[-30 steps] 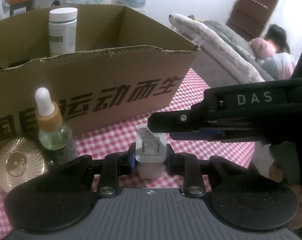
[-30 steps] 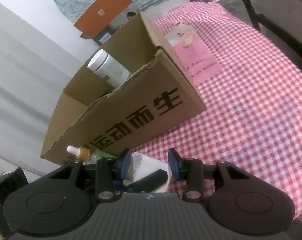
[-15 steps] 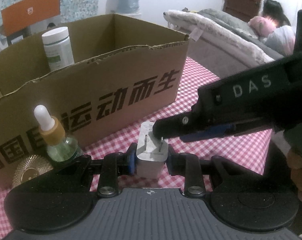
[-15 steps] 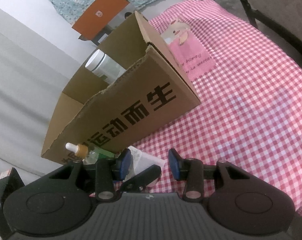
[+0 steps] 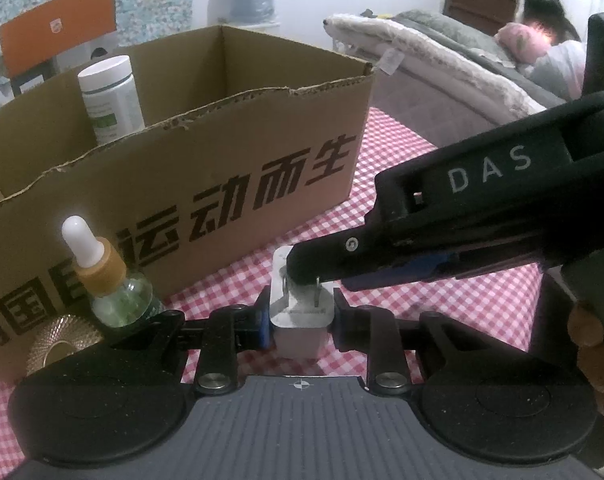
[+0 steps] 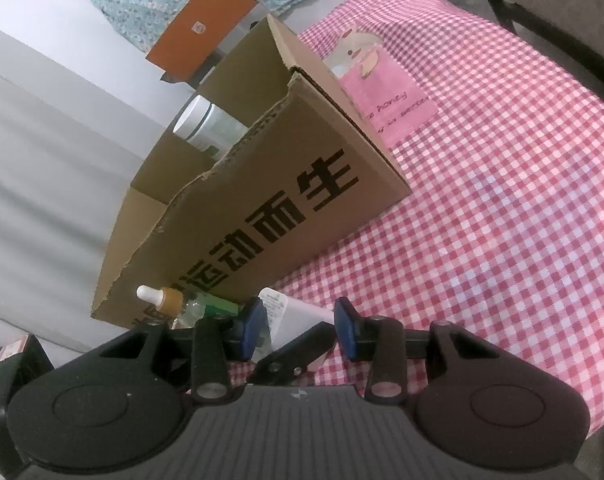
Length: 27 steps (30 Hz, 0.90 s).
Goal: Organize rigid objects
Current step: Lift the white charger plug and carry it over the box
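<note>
Left gripper (image 5: 300, 322) clenched on a white plug adapter (image 5: 300, 320), its pads pressing both side faces, the two metal prongs pointing up and away from the camera. Right gripper (image 6: 300, 329) reaches in from the right of the left wrist view; one of its black fingers (image 5: 341, 258) lies across the top of the adapter at the prongs. Its jaws have just been closing, yet in the right wrist view the blue pads stand apart from the adapter's sides, so this pair is not gripping; the adapter and a black finger of the left gripper lie between them.

Adapter position: over the pink checked tablecloth (image 6: 501, 220), just in front of the long printed wall of the cardboard box (image 5: 230, 176); whether it touches the cloth cannot be told.

Cardboard box: open-topped, standing on the cloth, with a white-lidded jar (image 5: 110, 98) upright inside near its left end.

Dropper bottle (image 5: 110, 280), amber collar and white bulb, stands upright against the box front, left of the adapter. Gold ribbed disc (image 5: 62, 340) lies beside it, nearer the left edge of the cloth.

Pink printed patch (image 6: 385, 104) lies flat beyond the box's far corner.
</note>
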Motion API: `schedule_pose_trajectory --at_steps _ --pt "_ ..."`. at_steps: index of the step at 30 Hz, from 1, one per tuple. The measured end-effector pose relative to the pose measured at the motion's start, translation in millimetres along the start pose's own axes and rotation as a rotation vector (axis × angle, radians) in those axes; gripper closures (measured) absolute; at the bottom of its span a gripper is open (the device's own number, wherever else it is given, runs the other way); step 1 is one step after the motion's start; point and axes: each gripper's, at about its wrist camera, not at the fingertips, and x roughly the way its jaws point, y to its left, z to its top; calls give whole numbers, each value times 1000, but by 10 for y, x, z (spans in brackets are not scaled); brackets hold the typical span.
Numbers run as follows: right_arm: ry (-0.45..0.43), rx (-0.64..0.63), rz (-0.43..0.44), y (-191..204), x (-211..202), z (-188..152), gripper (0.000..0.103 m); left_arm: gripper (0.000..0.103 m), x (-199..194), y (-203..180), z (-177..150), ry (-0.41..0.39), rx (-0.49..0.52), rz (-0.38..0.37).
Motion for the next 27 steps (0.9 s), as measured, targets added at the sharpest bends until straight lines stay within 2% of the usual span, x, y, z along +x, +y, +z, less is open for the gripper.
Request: schedule_pose_trajectory --at_steps 9,16,23,27 --pt "-27 -21 18 84 -123 -51 65 77 -196 -46 42 -33 4 -4" --pt "-83 -73 52 280 -393 -21 65 77 -518 -60 221 -103 19 12" --pt "-147 -188 107 666 -629 225 65 77 -778 52 589 -185 31 38" --pt "-162 -260 127 929 -623 453 65 77 -799 201 811 -196 18 53"
